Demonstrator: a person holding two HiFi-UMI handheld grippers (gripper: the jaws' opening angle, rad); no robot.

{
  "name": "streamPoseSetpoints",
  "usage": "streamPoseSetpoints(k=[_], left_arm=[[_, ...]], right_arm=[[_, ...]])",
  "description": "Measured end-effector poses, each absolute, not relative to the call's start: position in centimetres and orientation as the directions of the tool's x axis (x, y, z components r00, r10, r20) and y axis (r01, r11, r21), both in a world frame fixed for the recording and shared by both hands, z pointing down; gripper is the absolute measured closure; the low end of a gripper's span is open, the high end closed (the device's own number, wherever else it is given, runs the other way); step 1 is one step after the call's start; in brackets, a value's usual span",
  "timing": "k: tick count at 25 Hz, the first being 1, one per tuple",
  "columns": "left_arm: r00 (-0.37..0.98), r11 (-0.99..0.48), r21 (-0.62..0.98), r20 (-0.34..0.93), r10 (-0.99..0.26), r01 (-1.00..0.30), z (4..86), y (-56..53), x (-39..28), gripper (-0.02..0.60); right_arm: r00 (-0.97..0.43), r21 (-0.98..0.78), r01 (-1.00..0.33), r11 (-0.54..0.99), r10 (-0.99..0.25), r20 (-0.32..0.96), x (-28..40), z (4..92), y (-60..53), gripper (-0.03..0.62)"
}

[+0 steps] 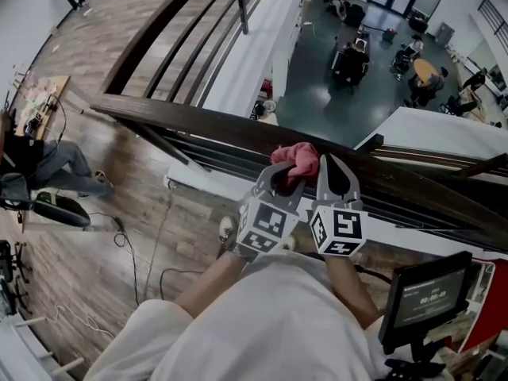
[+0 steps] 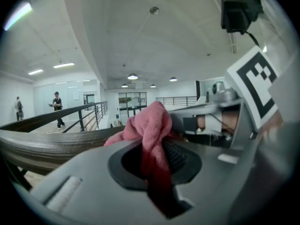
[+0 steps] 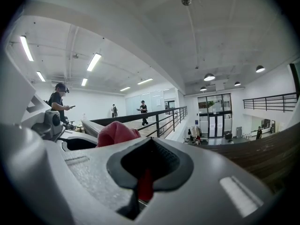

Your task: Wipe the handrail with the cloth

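the left hand-held gripper [image 1: 279, 179] is clenched on the pink cloth [image 1: 296, 158], which sits bunched on top of the dark wooden handrail [image 1: 190, 127]. just beside it, the right hand-held gripper [image 1: 334, 175] is closed too, with a red sliver of the cloth between its jaws.

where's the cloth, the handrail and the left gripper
cloth [image 1: 298, 157]: head view, middle of the pink bunch
handrail [image 1: 198, 127]: head view, bare top of the wood
left gripper [image 1: 289, 173]: head view, between its fingertips
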State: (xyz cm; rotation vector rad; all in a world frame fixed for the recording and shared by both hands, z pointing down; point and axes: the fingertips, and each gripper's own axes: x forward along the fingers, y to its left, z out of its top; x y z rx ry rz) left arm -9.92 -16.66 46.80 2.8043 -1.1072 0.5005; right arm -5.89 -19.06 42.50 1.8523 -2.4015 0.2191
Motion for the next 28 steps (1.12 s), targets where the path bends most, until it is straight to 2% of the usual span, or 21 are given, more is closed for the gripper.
streamPoseSetpoints(k=[18, 28], left_arm=[[0.736, -0.783, -0.035, 0.319, -0.598, -0.621, 45.6, -16.3, -9.5, 0.509], [0.758, -0.802, -0.026, 0.311, -0.574, -0.597, 45.3, -15.8, -9.9, 0.509]], right_arm=[[-0.209, -0.032, -0.978, 0.207, -0.970, 0.126, -4.2, 41.5, -18.5, 0.591], [-0.155, -0.012, -0.988, 0.154, -0.983, 0.101, -1.1, 41.2, -17.1, 0.591]])
